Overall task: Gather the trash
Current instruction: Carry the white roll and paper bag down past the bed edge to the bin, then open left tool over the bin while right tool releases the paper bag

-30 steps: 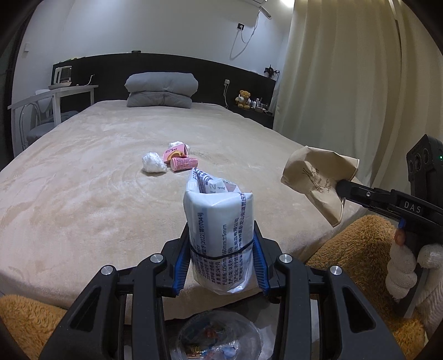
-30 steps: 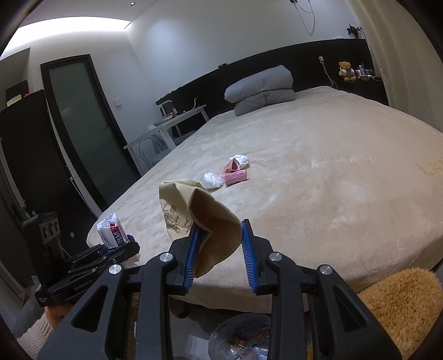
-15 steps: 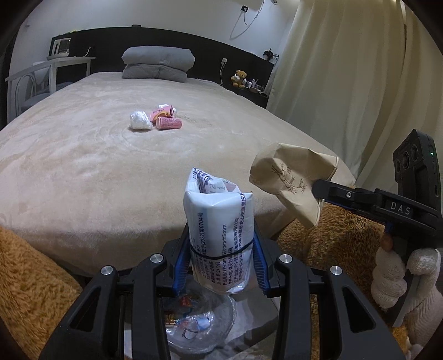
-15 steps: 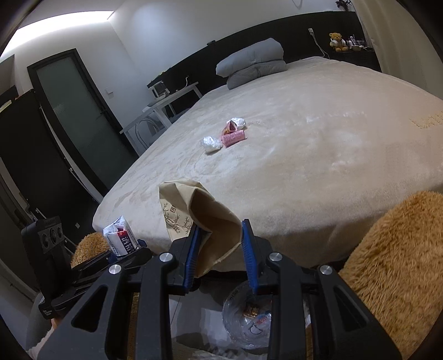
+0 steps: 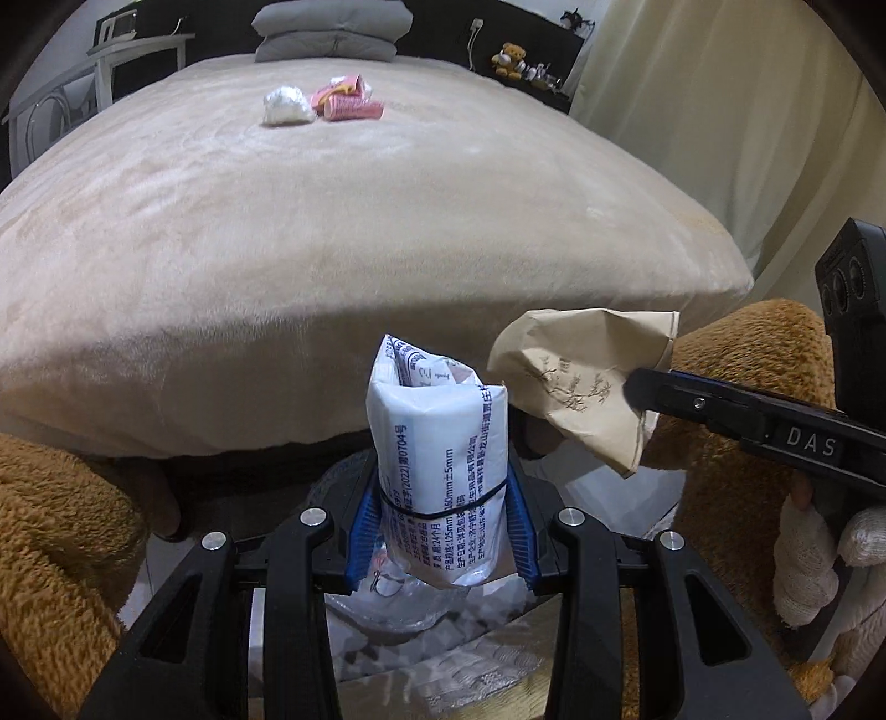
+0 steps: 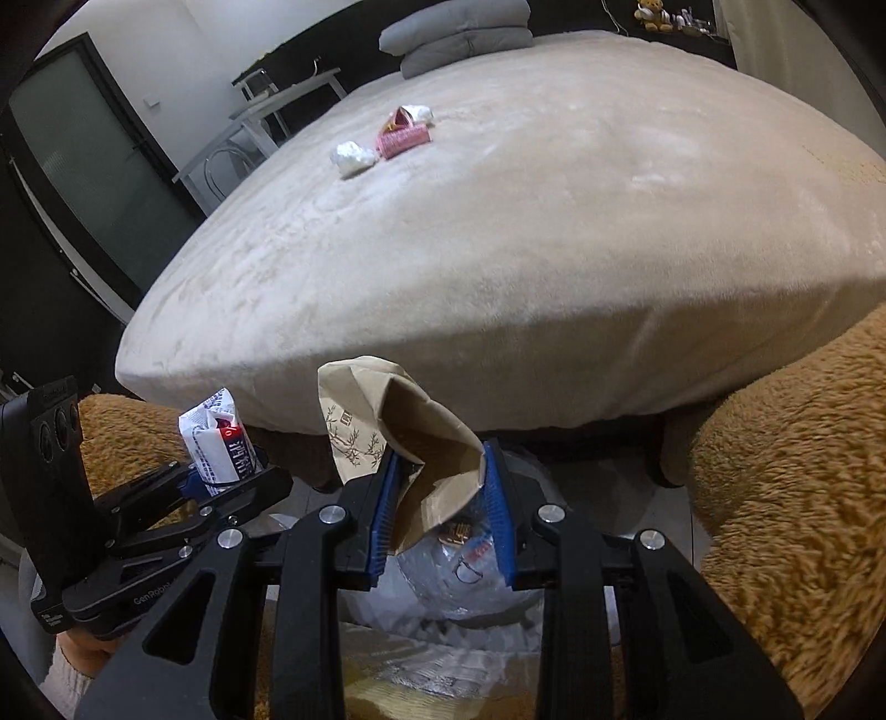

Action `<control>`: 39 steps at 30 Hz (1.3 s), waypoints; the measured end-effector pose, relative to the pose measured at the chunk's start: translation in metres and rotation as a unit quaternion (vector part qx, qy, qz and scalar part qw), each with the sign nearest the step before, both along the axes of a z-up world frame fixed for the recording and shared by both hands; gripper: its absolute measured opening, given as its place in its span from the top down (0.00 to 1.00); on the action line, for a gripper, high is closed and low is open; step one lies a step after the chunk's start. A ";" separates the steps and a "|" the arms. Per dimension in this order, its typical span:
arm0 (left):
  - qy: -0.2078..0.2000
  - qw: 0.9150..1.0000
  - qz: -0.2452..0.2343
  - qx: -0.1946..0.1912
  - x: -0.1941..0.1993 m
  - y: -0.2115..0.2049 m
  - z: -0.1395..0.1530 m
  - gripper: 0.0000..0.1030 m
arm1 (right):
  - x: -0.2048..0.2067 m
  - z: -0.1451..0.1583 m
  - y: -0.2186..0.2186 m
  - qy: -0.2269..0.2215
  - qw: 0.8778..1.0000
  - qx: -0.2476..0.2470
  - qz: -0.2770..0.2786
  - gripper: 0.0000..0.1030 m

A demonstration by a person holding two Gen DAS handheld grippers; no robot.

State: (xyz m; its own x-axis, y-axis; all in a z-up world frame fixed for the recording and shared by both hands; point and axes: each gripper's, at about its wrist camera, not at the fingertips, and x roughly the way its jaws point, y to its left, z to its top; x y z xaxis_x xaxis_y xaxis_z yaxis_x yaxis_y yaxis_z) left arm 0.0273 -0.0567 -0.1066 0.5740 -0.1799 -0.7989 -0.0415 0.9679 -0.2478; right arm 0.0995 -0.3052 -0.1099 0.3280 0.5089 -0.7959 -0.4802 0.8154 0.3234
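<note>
Left wrist view: a beige bed (image 5: 332, 232) fills the room, 2 grey pillows (image 5: 326, 30) at its head, a white wad (image 5: 287, 105) and pink wrappers (image 5: 346, 99) near its far end. The left gripper (image 5: 443, 520) has its jaws clamped on a white packet (image 5: 437, 476), off the foot edge.

Right wrist view: the right gripper (image 6: 443, 520), jaws partly closed, pinches a brown paper bag (image 6: 404, 437) above a clear trash bag (image 6: 470, 576). Only this view shows a dark glass door (image 6: 94, 166).
</note>
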 end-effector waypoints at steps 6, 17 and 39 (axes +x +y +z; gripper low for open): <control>0.069 0.998 0.000 0.004 0.009 0.004 -0.031 0.63 | 0.015 -0.037 0.011 0.058 0.997 -0.042 0.002 0.70; 0.161 0.987 -0.007 0.003 0.027 0.007 -0.075 0.63 | 0.037 -0.080 0.035 0.125 0.988 -0.085 0.005 0.70; 0.252 0.967 0.000 -0.020 0.048 0.012 -0.137 0.63 | 0.056 -0.140 0.054 0.206 0.968 -0.145 -0.005 0.70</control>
State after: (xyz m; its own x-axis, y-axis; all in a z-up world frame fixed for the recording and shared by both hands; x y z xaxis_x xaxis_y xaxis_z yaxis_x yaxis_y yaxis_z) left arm 0.0748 -0.0443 -0.2434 0.1129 -0.2170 -0.9696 -0.1680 0.9576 -0.2339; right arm 0.1557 -0.2515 -0.2495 -0.0433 0.2437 -0.9689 -0.3499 0.9047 0.2432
